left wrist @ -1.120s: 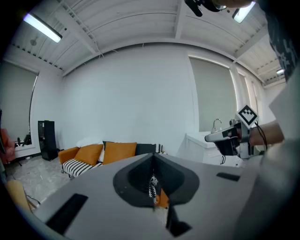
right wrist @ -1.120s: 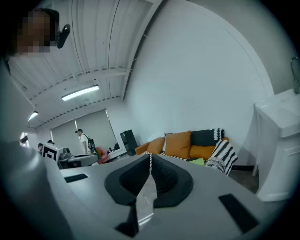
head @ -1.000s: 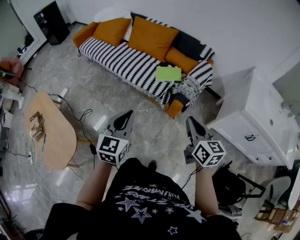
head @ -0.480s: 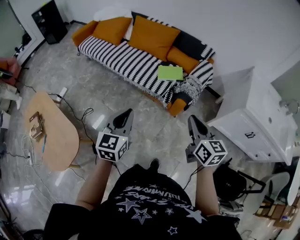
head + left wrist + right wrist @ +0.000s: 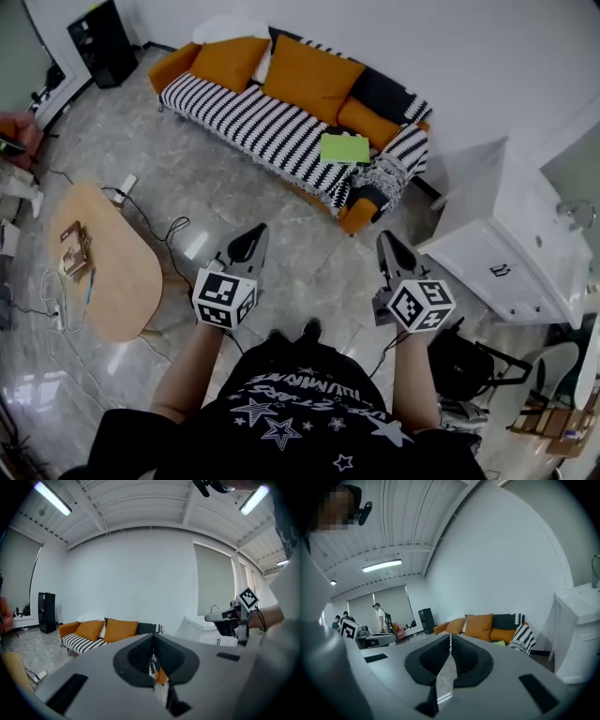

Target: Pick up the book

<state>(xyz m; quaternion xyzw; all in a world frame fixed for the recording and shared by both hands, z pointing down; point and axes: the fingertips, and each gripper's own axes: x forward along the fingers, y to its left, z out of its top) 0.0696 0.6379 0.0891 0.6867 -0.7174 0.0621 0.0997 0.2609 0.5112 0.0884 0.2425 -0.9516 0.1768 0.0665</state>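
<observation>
While the green book (image 5: 344, 148) is lying well ahead at the right end of the striped sofa (image 5: 234, 117), you are carrying the left gripper (image 5: 251, 236) and the nearer right gripper (image 5: 385, 241) closed, empty.

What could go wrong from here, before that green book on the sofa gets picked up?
The book lies flat on the striped throw, so the jaws might pinch fabric along with it. A black cable trails across the floor near the person, a possible trip. The left gripper and right gripper both have jaws together and must open first.
</observation>
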